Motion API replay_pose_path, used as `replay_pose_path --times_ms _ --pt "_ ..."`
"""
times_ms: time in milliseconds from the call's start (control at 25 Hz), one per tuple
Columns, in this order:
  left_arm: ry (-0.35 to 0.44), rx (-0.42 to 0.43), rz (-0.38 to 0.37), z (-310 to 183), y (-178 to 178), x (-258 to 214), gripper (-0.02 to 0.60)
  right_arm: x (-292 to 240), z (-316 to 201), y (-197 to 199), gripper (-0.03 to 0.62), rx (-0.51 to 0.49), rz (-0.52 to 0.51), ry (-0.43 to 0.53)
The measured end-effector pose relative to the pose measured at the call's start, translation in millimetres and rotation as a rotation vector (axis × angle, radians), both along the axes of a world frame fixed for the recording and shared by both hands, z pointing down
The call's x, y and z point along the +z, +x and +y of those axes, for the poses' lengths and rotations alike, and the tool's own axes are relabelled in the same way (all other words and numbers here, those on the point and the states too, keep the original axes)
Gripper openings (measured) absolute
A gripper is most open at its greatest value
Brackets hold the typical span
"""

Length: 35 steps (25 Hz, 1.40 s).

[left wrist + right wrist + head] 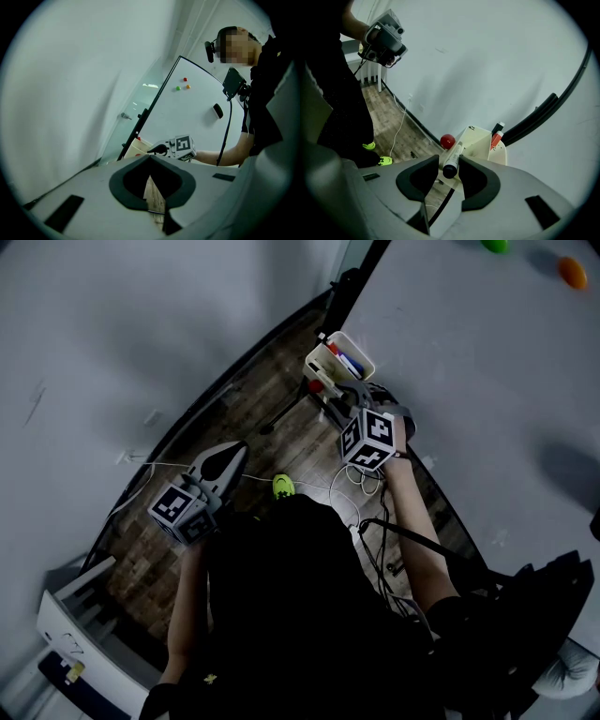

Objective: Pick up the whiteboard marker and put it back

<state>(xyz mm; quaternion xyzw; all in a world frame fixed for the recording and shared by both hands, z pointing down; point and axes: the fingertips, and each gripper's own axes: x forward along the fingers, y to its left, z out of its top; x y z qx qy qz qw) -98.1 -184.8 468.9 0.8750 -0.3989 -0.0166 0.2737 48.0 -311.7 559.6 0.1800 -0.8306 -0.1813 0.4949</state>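
Nearest, the left gripper (234, 454) is held out about level from a bent arm above the wooden floor (234, 399), jaws together on nothing. Beyond it, the right gripper (450, 164) tilts down from an outstretched forearm. Its jaws are clamped on the whiteboard marker (454, 152). The marker's black cap faces the camera and its long axis runs away towards the near edge of the tray (477, 140). Its far end merges with the tray, and from the head view it cannot be made out. Two more markers (496, 137) stand at the tray's far corner, against the whiteboard (469, 381).

The white whiteboard marker (453, 158), black end nearest the camera, is held tilted in the right gripper's (449, 165) claw.
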Motion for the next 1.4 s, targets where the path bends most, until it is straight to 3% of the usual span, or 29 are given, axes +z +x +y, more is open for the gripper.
replay_pose_path --times_ms 920,1400 --pt "0.047 0.012 0.012 1 1 -5 0.014 -19 4 6 0.096 0.064 -0.077 0.004" --pt "0.057 0.089 0.018 4 20 -14 0.014 -51 11 8 0.094 0.122 -0.179 0.007"
